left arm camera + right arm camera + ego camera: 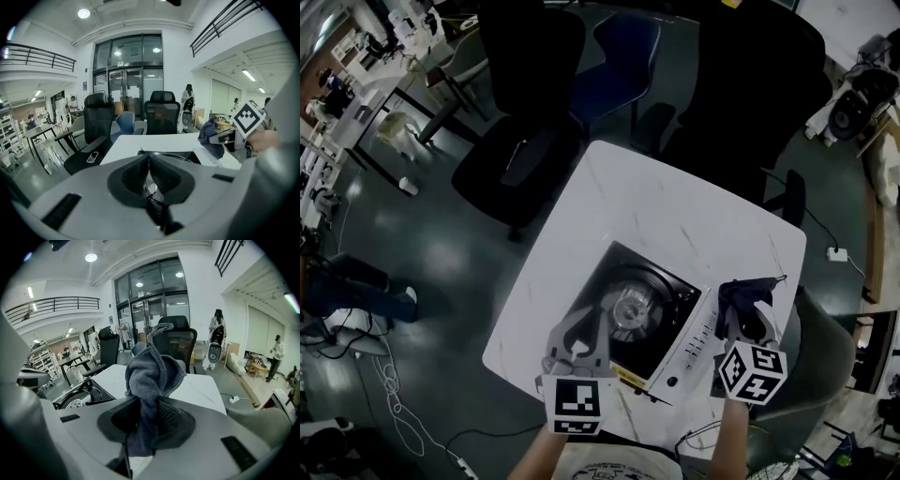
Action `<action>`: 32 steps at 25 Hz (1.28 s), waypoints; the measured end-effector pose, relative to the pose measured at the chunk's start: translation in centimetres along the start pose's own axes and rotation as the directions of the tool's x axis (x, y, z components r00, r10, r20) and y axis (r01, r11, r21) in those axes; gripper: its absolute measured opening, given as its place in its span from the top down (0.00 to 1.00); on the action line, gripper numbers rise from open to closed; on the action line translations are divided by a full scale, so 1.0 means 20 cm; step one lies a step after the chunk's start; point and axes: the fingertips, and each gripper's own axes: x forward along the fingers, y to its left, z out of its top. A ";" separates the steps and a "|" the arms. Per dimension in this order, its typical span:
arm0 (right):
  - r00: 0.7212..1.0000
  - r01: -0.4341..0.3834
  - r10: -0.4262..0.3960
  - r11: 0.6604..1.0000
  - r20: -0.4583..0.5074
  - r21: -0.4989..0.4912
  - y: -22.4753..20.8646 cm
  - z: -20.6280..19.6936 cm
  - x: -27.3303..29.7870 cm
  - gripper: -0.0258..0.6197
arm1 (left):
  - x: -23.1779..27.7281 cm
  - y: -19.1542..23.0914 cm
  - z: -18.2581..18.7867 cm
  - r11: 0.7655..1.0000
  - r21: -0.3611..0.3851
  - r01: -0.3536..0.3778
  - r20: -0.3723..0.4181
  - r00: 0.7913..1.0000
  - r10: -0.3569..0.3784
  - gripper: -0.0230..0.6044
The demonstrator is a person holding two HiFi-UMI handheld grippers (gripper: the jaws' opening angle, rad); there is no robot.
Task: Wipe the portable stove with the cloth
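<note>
Two grippers are up front, and your right gripper [748, 314] is the busy one. Its jaws are clamped on the dark cloth [152, 373], which bunches above them in a rumpled wad. From the head view, that cloth is held over the right side of the table, just beside the stove's white control strip [692, 349] and clear of the burner.

Your left gripper [589, 326] has its jaws pressed together with nothing between them. It sits over the near-left corner of the stove [661, 295]; whether it touches the top, you can't tell from up here.

The stove lies at an angle on the white table [675, 202], with a black top, a round burner [628, 309] in the middle, and the control strip toward your right. Black office chairs [525, 141] stand past the table's far edge, with a blue chair [623, 56] between them.
</note>
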 end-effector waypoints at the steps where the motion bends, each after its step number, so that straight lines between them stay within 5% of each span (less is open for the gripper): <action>1: 1.000 -0.001 0.001 1.000 -0.006 -0.003 0.00 -0.01 0.01 0.81 | 0.00 0.00 -0.01 1.000 -0.001 0.000 -0.006 1.000 0.000 0.93; 32: 0.995 -0.014 -0.003 0.987 -0.101 -0.163 0.22 -0.26 -0.15 0.81 | -0.12 0.04 -0.11 0.997 0.000 0.073 0.008 0.997 -0.073 0.92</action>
